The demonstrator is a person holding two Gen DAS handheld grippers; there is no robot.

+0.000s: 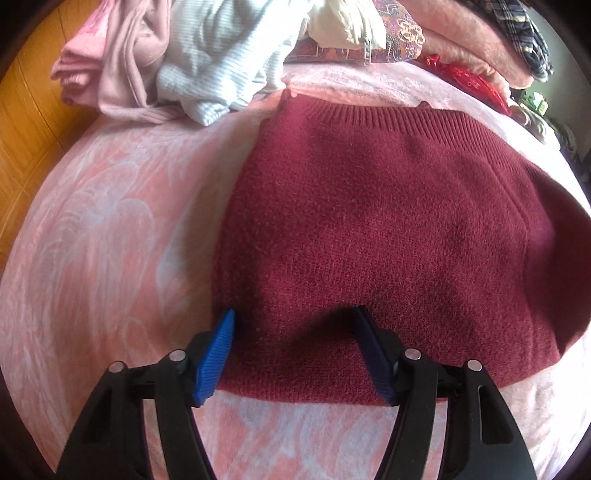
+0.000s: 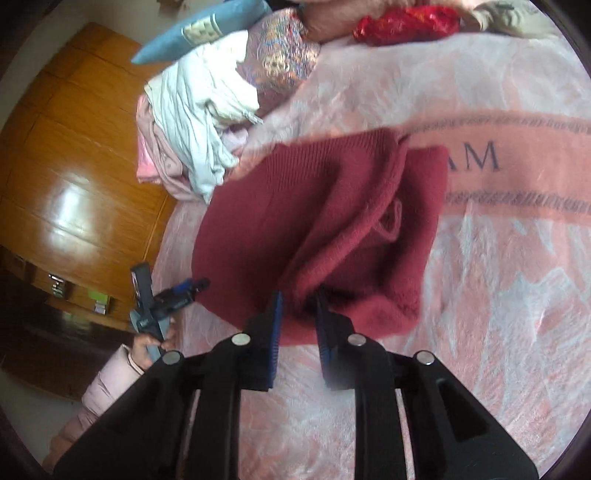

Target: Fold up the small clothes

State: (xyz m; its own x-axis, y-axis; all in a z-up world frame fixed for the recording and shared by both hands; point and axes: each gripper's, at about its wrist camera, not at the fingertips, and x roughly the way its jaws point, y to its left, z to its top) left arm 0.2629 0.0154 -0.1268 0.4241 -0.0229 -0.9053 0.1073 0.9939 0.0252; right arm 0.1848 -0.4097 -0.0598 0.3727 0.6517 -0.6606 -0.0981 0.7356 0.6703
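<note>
A dark red knit sweater (image 1: 388,229) lies on the pink patterned blanket (image 1: 110,240) of a bed, its ribbed hem at the far side. My left gripper (image 1: 295,314) stands open over the sweater's near left edge, its blue pads (image 1: 218,354) wide apart with flat fabric between them. In the right wrist view the sweater (image 2: 295,206) is partly folded over. A raised ridge of it runs into my right gripper (image 2: 300,295), which is shut on that fold. The left gripper (image 2: 166,299) shows there too, held by a hand (image 2: 147,347) in a pink sleeve.
A heap of pink and white garments (image 1: 184,62) sits at the far left of the bed (image 2: 192,122). Behind lie a blue pillow (image 2: 199,26), a red shiny bag (image 2: 406,22) and plaid cloth (image 1: 524,37). Wooden floor (image 2: 74,166) borders the bed's left edge.
</note>
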